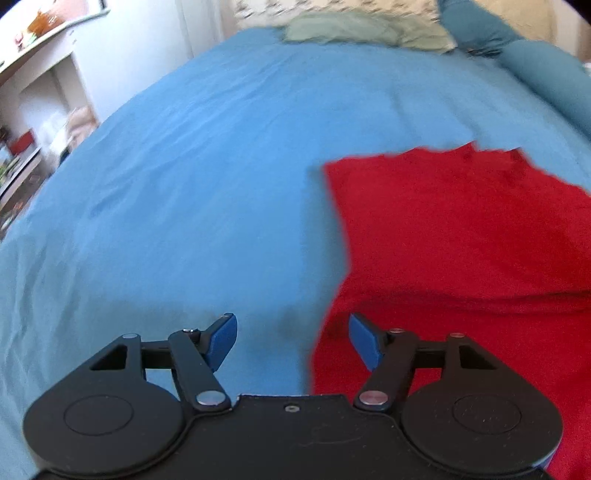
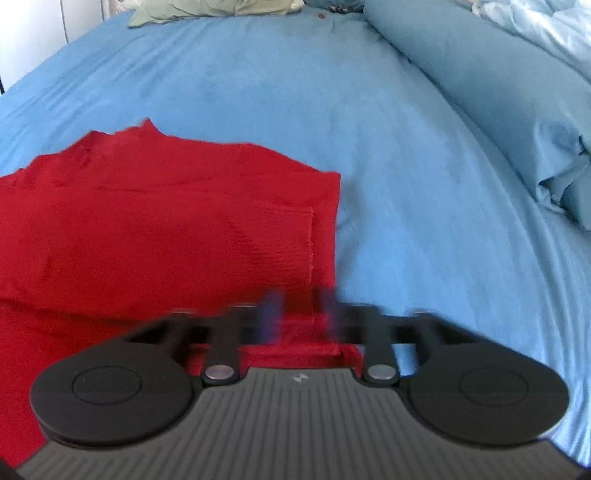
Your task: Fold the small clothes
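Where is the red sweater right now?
The red sweater lies flat on the blue bedsheet, right of the left gripper and in front of the right gripper.

No readable text, labels or numbers.
Only a small pale emblem, too blurred to read, on the ribbed grey housing of the right claw (image 2: pixel 300 320); shelf clutter in the left view too blurred.

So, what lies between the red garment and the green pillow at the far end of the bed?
Only bare blue bedsheet lies between the red garment and the green pillow. Both wrist views show this.
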The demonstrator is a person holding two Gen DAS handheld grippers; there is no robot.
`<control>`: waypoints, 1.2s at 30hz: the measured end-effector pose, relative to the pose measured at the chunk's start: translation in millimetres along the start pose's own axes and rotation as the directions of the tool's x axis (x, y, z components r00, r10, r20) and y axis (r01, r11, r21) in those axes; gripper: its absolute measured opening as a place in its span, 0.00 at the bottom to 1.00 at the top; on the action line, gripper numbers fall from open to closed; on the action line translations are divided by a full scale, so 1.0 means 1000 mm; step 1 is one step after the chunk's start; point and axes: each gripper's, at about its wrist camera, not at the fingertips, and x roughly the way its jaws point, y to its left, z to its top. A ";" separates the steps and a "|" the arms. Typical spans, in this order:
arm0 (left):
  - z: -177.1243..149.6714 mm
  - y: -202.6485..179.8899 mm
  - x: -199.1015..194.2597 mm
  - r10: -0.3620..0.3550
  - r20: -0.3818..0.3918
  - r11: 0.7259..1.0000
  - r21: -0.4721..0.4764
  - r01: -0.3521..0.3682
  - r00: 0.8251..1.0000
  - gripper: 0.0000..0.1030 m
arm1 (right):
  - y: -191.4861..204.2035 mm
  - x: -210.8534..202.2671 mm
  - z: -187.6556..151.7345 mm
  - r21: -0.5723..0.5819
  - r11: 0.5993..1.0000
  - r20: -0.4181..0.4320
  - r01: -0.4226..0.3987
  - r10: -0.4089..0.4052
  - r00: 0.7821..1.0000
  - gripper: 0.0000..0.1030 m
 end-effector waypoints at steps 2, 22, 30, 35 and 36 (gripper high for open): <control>0.009 -0.012 -0.012 -0.046 0.044 0.999 0.030 0.045 0.998 0.73 | 0.011 -0.018 0.001 -0.024 0.998 0.087 -0.057 0.059 0.994 0.98; 0.020 -0.074 0.039 -0.189 -0.043 0.974 0.117 0.192 0.981 0.75 | 0.010 0.072 0.036 0.069 0.977 0.037 -0.203 0.200 0.979 1.00; 0.027 -0.067 0.007 -0.193 0.000 0.977 0.097 0.192 0.981 0.76 | -0.006 0.036 0.042 0.110 0.971 0.097 -0.212 0.201 0.975 0.99; 0.024 -0.046 -0.063 -0.156 0.061 0.983 0.108 0.149 0.986 0.76 | -0.032 -0.044 0.030 0.082 0.973 0.175 -0.216 0.200 0.964 0.99; 0.019 -0.040 -0.079 -0.150 0.062 0.984 0.106 0.143 0.987 0.76 | -0.039 -0.064 0.025 0.074 0.975 0.182 -0.212 0.195 0.964 0.99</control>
